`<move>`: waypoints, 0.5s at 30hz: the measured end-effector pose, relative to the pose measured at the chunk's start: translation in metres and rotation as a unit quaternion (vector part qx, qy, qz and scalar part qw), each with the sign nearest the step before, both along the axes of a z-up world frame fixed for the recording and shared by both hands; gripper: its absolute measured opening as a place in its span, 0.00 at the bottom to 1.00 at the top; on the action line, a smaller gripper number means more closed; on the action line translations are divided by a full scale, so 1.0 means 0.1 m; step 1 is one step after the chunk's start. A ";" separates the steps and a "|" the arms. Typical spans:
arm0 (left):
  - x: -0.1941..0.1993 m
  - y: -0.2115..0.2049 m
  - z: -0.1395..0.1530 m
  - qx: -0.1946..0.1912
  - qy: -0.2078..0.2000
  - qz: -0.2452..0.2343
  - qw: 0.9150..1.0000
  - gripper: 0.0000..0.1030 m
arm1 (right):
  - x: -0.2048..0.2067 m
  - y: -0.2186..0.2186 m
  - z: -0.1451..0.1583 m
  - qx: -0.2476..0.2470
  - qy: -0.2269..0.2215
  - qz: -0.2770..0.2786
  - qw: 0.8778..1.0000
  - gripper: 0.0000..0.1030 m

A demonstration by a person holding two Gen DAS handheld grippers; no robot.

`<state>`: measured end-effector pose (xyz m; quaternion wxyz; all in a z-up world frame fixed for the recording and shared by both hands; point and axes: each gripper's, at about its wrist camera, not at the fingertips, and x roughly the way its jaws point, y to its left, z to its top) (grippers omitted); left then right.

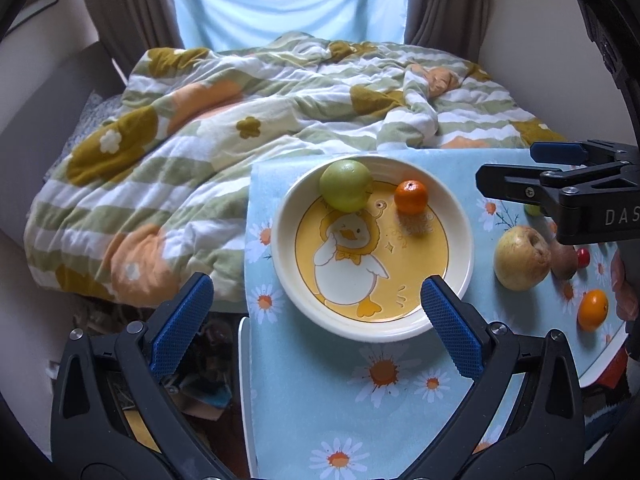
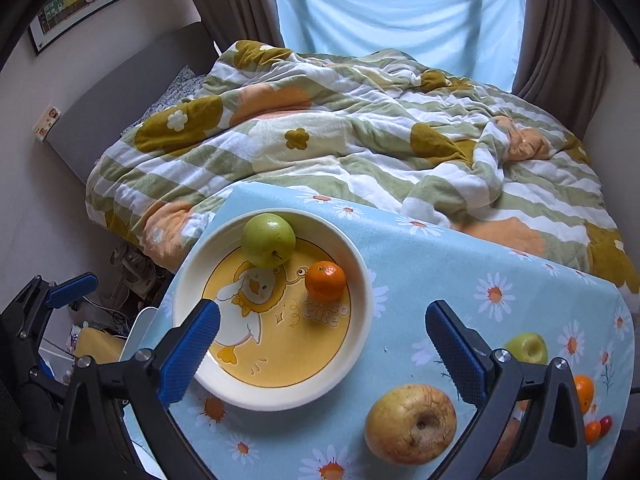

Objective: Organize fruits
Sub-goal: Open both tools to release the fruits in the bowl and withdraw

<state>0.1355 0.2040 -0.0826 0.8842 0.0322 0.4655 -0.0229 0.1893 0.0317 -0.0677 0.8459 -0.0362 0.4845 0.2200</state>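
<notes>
Below my right claw (image 2: 322,340), spread wide and holding nothing, sits the wrinkled yellow apple (image 2: 411,424); I should straddle its probably soft middle squarely.

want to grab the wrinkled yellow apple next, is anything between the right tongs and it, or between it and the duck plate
Nothing visible. The right tongs hang open above the wrinkled yellow apple, and only bare tablecloth separates it from the duck plate.

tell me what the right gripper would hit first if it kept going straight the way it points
Probably the plate's near right rim: the open right gripper aims there over the tablecloth, with the orange just beyond. Depth is unclear.
</notes>
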 end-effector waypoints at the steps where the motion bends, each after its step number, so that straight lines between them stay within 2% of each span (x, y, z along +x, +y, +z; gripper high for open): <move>1: 0.00 -0.02 0.04 -0.002 -0.002 -0.005 1.000 1.00 | -0.04 -0.06 0.06 0.001 -0.003 -0.007 1.000 0.99; 7: 0.01 -0.23 0.17 -0.016 -0.006 -0.040 0.999 1.00 | -0.27 -0.52 0.34 -0.012 -0.021 -0.064 0.998 0.99; 10: 0.02 -0.41 0.21 -0.021 -0.008 -0.057 0.998 1.00 | -0.38 -0.78 0.40 -0.020 -0.023 -0.092 0.995 0.99; 15: -0.03 -0.79 0.29 -0.028 -0.014 -0.080 0.996 1.00 | -0.56 -1.30 0.43 -0.002 -0.022 -0.134 0.991 0.99</move>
